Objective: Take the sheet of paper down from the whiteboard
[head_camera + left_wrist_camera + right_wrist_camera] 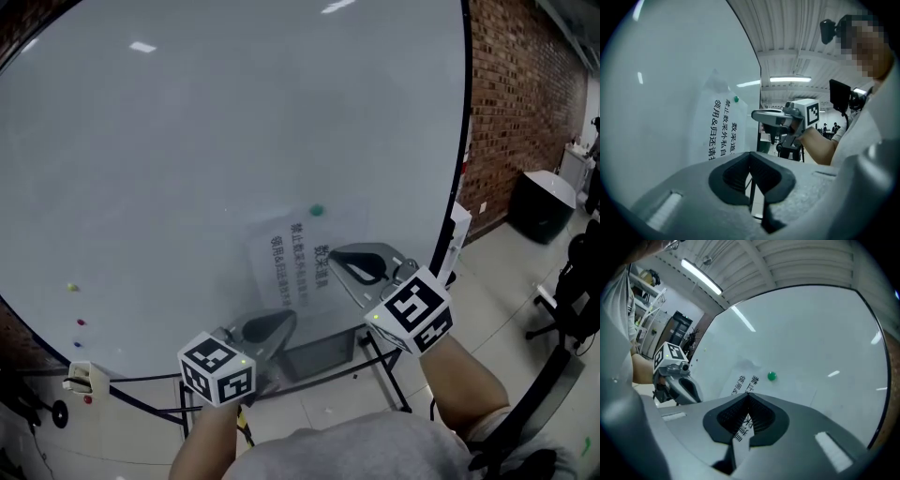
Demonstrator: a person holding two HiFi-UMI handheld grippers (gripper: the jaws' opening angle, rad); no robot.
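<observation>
A white sheet of paper [292, 264] with black printed characters hangs low on the whiteboard [187, 159], pinned by a green magnet [317, 211] at its top right. My right gripper [334, 255] is at the sheet's right edge, shut on it. The right gripper view shows a strip of the printed paper [740, 437] running between the closed jaws of the right gripper [749, 397], with the magnet [772, 376] just above. My left gripper [247, 330] hovers below the sheet's lower left, shut and holding nothing. In the left gripper view the paper [719, 133] sits left of the right gripper [754, 114].
Small yellow [72, 287] and red [81, 322] magnets dot the board's lower left, near an eraser [82, 377] on its frame. The board's black stand [375, 361] is below my hands. A brick wall [516, 103], a black bin [539, 202] and an office chair [567, 300] stand to the right.
</observation>
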